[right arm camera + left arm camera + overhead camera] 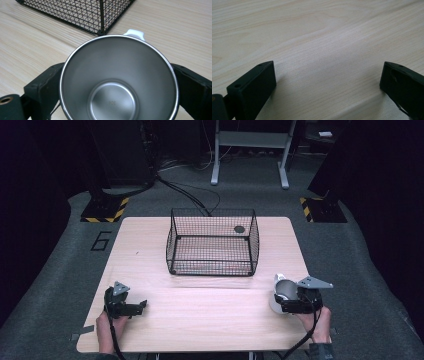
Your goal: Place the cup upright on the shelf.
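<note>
Steel cup (pixel 118 80) with white handle clamped between the jaws of the right tool (pixel 295 304), held at the bench's (pixel 210 315) near right edge, wire basket (pixel 212 242) set beyond at centre, left tool (pixel 131 307) spread wide, nothing gripped, low over bare wood.

The desk (pixel 200 315) has a light wood-grain top with rounded corners and stands on grey carpet floor (pixel 60 285). Left of the desk, a dark numeral marking (pixel 102 240) lies on the floor. Beyond the desk's far corners, two black bases with yellow-black hazard stripes (pixel 105 209) (pixel 320 209) stand. Black cables (pixel 187 194) run behind the desk. Farther back stands a grey metal frame (pixel 250 150). The surroundings are dark.
</note>
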Demonstrator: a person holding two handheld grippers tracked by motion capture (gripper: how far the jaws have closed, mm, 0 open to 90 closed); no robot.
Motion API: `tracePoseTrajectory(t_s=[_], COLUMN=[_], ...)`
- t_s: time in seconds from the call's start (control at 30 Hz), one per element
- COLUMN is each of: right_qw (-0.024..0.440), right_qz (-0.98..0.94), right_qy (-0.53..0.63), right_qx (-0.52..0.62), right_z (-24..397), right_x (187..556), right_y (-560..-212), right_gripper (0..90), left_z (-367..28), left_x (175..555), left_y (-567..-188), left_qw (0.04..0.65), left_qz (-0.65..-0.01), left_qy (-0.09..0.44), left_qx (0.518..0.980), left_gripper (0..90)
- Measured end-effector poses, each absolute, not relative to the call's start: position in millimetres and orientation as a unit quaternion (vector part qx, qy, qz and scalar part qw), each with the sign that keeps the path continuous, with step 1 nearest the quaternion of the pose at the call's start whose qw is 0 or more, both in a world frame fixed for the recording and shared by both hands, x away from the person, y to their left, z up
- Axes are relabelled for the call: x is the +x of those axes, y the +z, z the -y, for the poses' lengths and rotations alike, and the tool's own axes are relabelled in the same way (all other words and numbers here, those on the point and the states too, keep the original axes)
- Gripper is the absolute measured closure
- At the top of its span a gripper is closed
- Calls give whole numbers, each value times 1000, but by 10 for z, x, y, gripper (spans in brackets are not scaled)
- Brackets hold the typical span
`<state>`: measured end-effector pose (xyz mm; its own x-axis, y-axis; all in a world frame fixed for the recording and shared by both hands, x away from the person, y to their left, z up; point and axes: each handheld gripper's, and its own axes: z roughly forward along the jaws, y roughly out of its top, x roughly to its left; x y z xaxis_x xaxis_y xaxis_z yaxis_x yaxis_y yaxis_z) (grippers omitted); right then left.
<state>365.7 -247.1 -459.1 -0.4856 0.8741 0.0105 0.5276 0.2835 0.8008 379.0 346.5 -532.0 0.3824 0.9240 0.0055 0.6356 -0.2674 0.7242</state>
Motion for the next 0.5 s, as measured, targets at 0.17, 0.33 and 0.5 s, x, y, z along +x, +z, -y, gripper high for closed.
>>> tracePoseTrajectory(t_s=[0.17,0.33,0.5], right_qw=[226,230,230], right_qz=[-768,-767,-771], right_qy=[390,393,395], right_qx=[455,452,444], right_z=[2474,2482,2448], right_x=[3655,3644,3633], right_y=[-4590,-4545,-4476], right_gripper=[56,56,57], left_z=[-3465,-3465,-3466], left_x=[3792,3791,3792], left_y=[-5321,-5321,-5321], left_qw=[327,326,326], left_qz=[-510,-510,-509], left_qy=[222,221,221], left_qx=[765,765,765], left_gripper=[5,5,5])
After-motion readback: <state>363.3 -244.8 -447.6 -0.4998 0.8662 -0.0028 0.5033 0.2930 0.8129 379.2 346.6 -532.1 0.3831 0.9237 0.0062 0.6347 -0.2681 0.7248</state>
